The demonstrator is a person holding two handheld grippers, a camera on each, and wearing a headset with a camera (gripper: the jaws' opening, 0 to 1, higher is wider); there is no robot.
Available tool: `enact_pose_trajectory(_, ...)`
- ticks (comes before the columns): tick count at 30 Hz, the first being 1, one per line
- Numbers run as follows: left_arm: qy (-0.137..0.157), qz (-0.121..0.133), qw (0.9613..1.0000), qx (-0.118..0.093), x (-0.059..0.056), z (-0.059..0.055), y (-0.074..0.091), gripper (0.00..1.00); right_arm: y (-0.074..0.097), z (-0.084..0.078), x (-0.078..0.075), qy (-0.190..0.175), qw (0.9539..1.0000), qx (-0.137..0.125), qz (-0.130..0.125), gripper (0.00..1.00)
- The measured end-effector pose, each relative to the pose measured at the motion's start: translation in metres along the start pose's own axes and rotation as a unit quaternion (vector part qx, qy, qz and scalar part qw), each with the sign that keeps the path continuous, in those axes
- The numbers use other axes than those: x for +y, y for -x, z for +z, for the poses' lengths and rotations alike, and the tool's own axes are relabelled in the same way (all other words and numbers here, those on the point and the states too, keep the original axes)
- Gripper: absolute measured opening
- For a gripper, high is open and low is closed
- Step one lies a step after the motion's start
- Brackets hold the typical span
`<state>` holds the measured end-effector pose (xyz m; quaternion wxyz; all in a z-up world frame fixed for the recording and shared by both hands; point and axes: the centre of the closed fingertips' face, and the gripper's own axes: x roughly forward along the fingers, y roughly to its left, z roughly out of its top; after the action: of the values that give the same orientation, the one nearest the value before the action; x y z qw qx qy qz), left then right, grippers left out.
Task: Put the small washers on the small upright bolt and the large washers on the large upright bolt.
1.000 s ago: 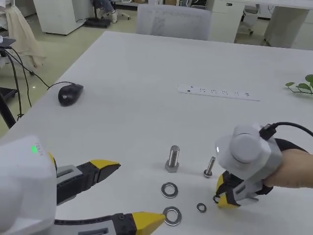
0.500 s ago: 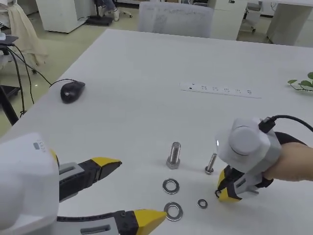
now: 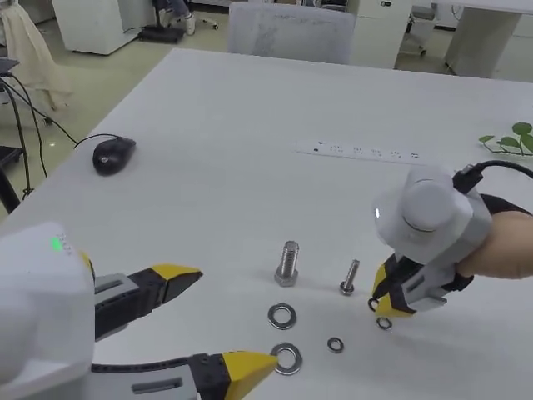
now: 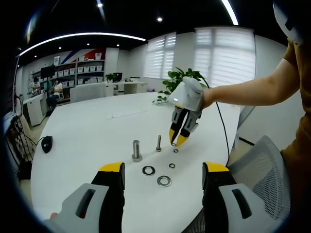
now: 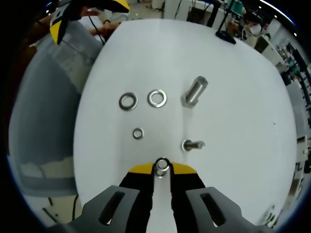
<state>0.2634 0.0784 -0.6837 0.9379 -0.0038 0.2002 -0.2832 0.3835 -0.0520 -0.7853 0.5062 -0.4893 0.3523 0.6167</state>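
The large bolt (image 3: 287, 263) and the small bolt (image 3: 350, 277) stand upright on the white table (image 3: 216, 167). In front of them lie two large washers (image 3: 281, 316) (image 3: 288, 358) and a small washer (image 3: 336, 344). My right gripper (image 3: 385, 307) hovers just right of the small bolt, shut on a small washer (image 5: 162, 166) at its yellow tips. Another small washer (image 3: 384, 322) lies on the table right under those tips. My left gripper (image 3: 221, 321) is open at the near left, close to the nearest large washer, holding nothing.
A black mouse (image 3: 114, 154) with its cable sits at the far left. A white power strip (image 3: 371, 153) lies behind the bolts, plant leaves (image 3: 508, 140) at the right edge. A grey chair (image 3: 287, 32) stands at the table's far side.
My right gripper has risen off the table, closer to the top of the small bolt. A small washer now shows on the table beneath it. The left gripper has stayed put.
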Motion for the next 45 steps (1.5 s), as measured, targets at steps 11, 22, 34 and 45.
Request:
enact_pose_trajectory(11,-0.002,-0.002,1.0,-0.003,-0.002,0.001,0.001,0.64,0.02,0.011,-0.019,0.007,0.9996,-0.002,-0.027,0.12)
enact_pose_trajectory(22,0.0,-0.002,1.0,-0.005,-0.002,0.003,0.0,0.64,0.026,0.026,-0.034,0.018,0.9992,0.0,-0.036,0.12)
enact_pose_trajectory(34,0.006,0.004,1.0,-0.002,0.004,0.002,0.001,0.64,0.015,0.032,-0.042,0.026,0.9993,0.005,-0.027,0.12)
enact_pose_trajectory(45,0.01,0.007,0.9999,0.0,0.006,0.0,0.0,0.64,0.007,0.028,-0.043,0.034,0.9991,0.015,-0.019,0.12)
